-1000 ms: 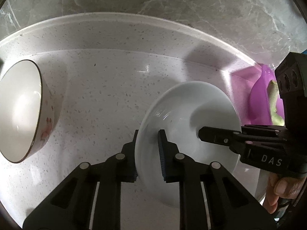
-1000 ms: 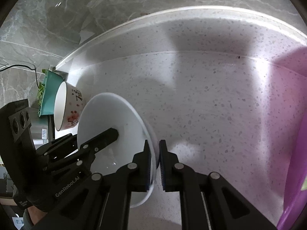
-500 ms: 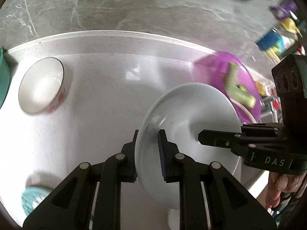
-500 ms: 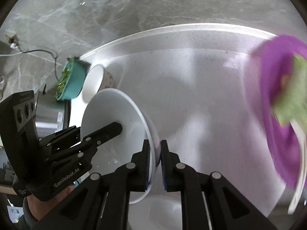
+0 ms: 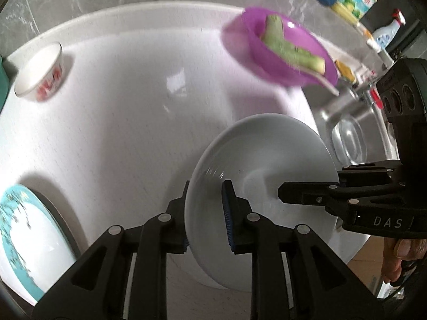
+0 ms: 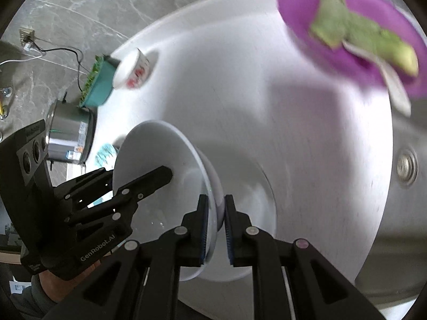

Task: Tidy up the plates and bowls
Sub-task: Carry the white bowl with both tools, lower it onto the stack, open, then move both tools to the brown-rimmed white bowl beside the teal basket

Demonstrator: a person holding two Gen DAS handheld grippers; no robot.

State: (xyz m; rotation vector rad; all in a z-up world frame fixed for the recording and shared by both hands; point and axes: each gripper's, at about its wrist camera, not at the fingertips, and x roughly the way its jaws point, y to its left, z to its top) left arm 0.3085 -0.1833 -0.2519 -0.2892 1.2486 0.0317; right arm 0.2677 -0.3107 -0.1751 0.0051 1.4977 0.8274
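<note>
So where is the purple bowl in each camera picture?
Left wrist: purple bowl sits upper right, on the counter.
Right wrist: purple bowl fills the top right corner.
Shared landmark: the white plate, low in the middle of both views, pinched by both grippers.

Glossy white ceramic plate [image 5: 267,160], matt black plastic gripper fingers [image 5: 234,221], shiny purple plastic bowl [image 5: 288,50], brushed metal pot [image 6: 70,136], speckled stone-look counter [image 5: 133,106]

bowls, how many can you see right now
3: a white bowl gripped by both grippers, a small white bowl with red marks far left, and a purple bowl with greens, far right. Others may be hidden.
</note>
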